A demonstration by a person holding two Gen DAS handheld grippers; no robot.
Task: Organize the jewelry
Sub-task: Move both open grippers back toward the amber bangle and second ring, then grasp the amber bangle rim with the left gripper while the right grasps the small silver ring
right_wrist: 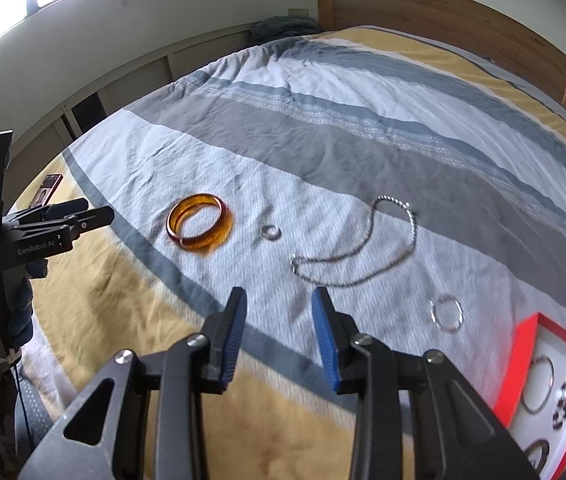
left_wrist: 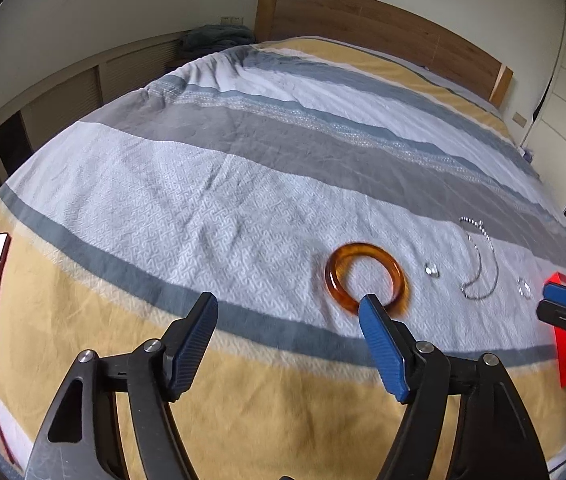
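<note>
Left tool [left_wrist: 289, 306] wide open, empty, hanging over amber bangle [left_wrist: 366, 276] lying flat on bedspread [left_wrist: 203, 184]. Right tool [right_wrist: 279, 300] partly open, empty, short of silver chain [right_wrist: 357, 248]. Bangle probably rigid, smooth, slippery: best pinched across the band. Chain limp: best pinched at a bunched loop.

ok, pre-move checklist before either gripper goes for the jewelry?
1. Left gripper jaws apart, nothing between: ok.
2. Right gripper jaws apart, nothing between: ok.
3. Amber bangle flat on the bedspread, untouched: ok.
4. Chain, small ring and thin hoop lie apart, not tangled: ok.
5. Red tray has free space: ok, though partly cut off.
6. Left fingertip clear of the bangle: cannot tell, it overlaps in the left wrist view.
</note>
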